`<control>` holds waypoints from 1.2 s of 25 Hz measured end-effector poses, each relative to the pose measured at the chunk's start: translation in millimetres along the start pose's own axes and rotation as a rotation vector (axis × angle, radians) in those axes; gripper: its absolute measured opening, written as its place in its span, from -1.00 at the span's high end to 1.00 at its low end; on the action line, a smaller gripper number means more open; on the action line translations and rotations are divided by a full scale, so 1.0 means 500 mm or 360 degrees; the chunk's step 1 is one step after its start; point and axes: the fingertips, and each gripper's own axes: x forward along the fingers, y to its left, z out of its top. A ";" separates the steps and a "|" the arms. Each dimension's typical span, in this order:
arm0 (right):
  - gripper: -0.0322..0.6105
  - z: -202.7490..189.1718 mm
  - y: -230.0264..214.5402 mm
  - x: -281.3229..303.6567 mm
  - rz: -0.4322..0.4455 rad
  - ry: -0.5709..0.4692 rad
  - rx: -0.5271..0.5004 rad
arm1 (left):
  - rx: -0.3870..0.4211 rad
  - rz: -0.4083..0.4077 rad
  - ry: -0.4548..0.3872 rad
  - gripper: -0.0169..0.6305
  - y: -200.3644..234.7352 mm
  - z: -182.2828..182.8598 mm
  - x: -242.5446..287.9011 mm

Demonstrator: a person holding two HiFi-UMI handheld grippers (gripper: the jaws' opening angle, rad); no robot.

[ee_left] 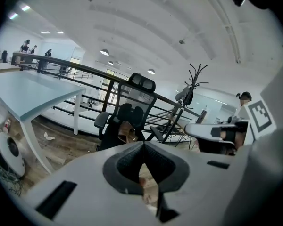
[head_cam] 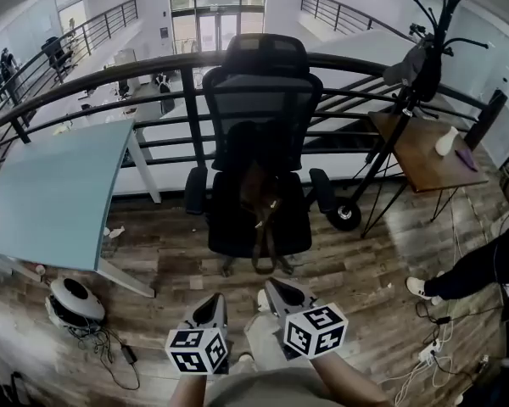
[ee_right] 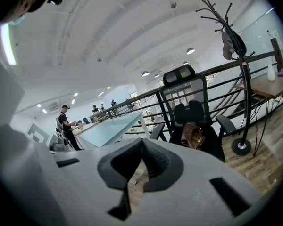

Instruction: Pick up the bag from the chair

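Note:
A brown bag [head_cam: 260, 192] lies on the seat of a black office chair [head_cam: 259, 91], its straps hanging over the seat's front edge. My left gripper [head_cam: 215, 300] and right gripper [head_cam: 271, 285] are low in the head view, side by side, well short of the chair and apart from the bag. Both are shut with nothing between their jaws. The left gripper view has its jaws [ee_left: 142, 144] closed tip to tip, with the bag [ee_left: 127, 133] and chair [ee_left: 133, 102] beyond. In the right gripper view the gripper [ee_right: 142, 142] is closed too, the bag [ee_right: 194, 135] ahead to the right.
A light blue table [head_cam: 51, 189] stands left of the chair, a wooden table [head_cam: 422, 153] and a coat rack [head_cam: 426, 53] to its right. A black railing [head_cam: 110, 81] runs behind. A white round device [head_cam: 73, 300] and cables lie on the floor. A person's leg [head_cam: 475, 270] shows at right.

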 end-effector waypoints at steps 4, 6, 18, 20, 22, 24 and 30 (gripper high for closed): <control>0.90 0.019 -0.028 0.052 0.0045 0.0039 -0.0036 | -0.0035 0.0048 0.0005 0.94 0.018 0.016 0.047; 0.90 0.033 -0.048 0.078 0.0062 0.0060 -0.0060 | -0.0052 0.0066 0.0009 0.94 0.021 0.025 0.075; 0.90 0.058 -0.210 0.234 -0.0021 0.0125 -0.0030 | -0.0097 0.0095 0.0091 0.94 0.058 0.050 0.259; 0.90 0.056 -0.238 0.261 -0.0036 0.0142 -0.0022 | -0.0110 0.0099 0.0109 0.94 0.066 0.052 0.290; 0.90 0.052 -0.267 0.294 -0.0051 0.0161 -0.0027 | -0.0126 0.0103 0.0119 0.94 0.076 0.054 0.319; 0.90 0.045 -0.297 0.330 -0.0069 0.0183 -0.0034 | -0.0139 0.0109 0.0133 0.94 0.089 0.053 0.348; 0.90 0.002 -0.395 0.447 -0.0125 0.0264 -0.0054 | -0.0191 0.0139 0.0168 0.94 0.135 0.047 0.425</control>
